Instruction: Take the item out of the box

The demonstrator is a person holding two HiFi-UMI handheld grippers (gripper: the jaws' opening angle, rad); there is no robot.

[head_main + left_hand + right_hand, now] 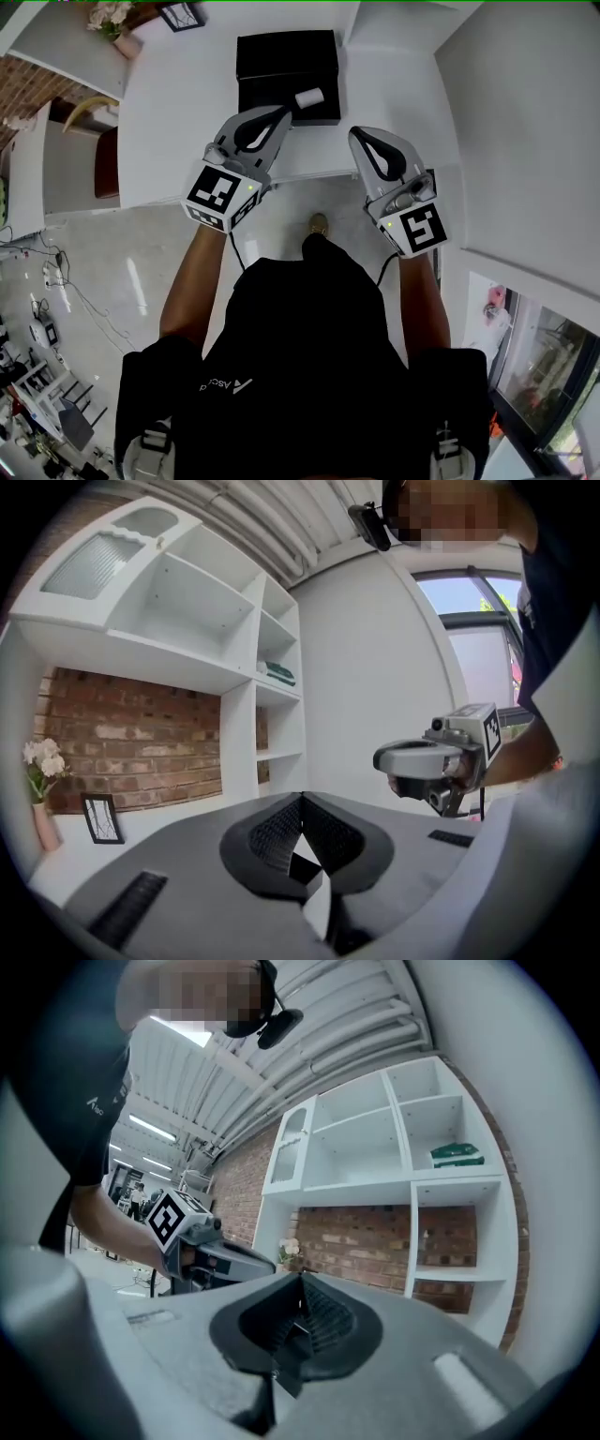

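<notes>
On the white table [187, 103] lies a black box [286, 70]. A small white cylinder-shaped item [309, 97] rests at its near right part. My left gripper [283, 114] is shut and empty, its tip over the box's near edge, just left of the item. In its own view the left gripper [302, 801] has its jaws pressed together with nothing between them. My right gripper [360, 137] is shut and empty too, to the right of the box over the table's near edge; the right gripper [300, 1281] shows closed jaws. Neither gripper view shows the box.
A vase of flowers [114, 26] and a small picture frame [180, 14] stand at the table's far left. White shelves [422, 1176] on a brick wall lie ahead. A chair [98, 150] stands left of the table. The person's foot [319, 225] is by the table's near edge.
</notes>
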